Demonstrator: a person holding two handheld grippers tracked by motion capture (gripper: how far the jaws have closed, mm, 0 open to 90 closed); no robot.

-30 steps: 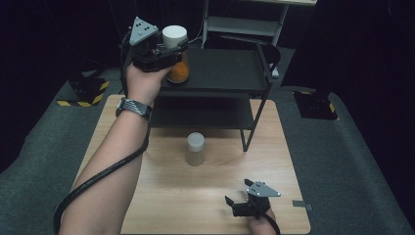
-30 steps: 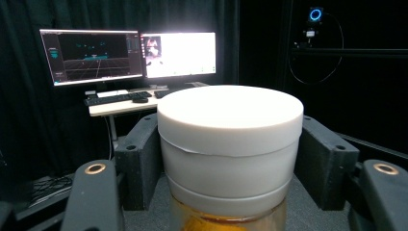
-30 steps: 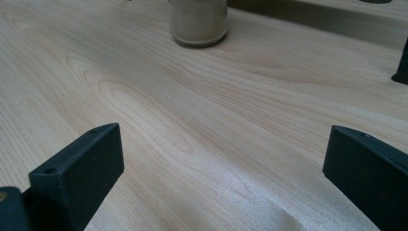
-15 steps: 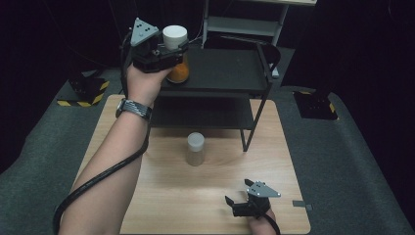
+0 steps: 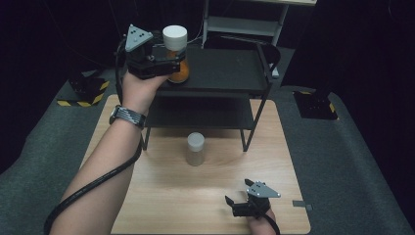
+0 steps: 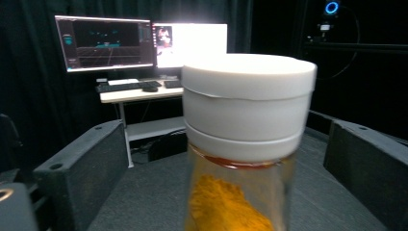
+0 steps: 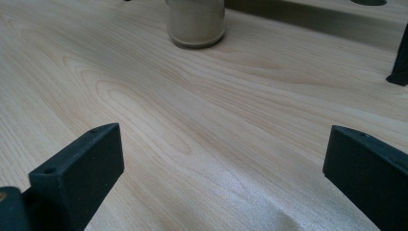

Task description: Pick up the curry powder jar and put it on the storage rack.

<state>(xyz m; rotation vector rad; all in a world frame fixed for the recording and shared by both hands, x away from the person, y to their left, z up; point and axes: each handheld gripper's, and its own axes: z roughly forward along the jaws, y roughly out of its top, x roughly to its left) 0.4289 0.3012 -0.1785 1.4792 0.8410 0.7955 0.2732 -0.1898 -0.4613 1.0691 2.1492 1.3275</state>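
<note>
We count two jars, two grippers and one black rack with two shelves. The orange jar (image 5: 179, 68), white-capped, stands at the left end of the rack's (image 5: 225, 73) top shelf, at about eleven o'clock from the table's middle. The left gripper (image 5: 169, 61) sits around it; in the high view we cannot tell whether the jaws press on the glass, while the left gripper view shows the jar (image 6: 245, 144) between the two jaws with a gap on either side, so we read them as released. The pale jar (image 5: 195, 149) stands on the wooden table (image 5: 161, 196) just in front of the rack, near the middle. The right gripper (image 5: 234, 204) rests low at five o'clock, well apart from both jars, its jaws spread wide and holding nothing.

The left gripper view adds the orange powder inside the glass, and, far behind, two lit monitors (image 6: 144, 41) on a desk. The right gripper view adds the wood grain (image 7: 192, 125) close up, the pale jar's (image 7: 195, 24) base at twelve o'clock and a rack foot (image 7: 400, 57) at two o'clock.
</note>
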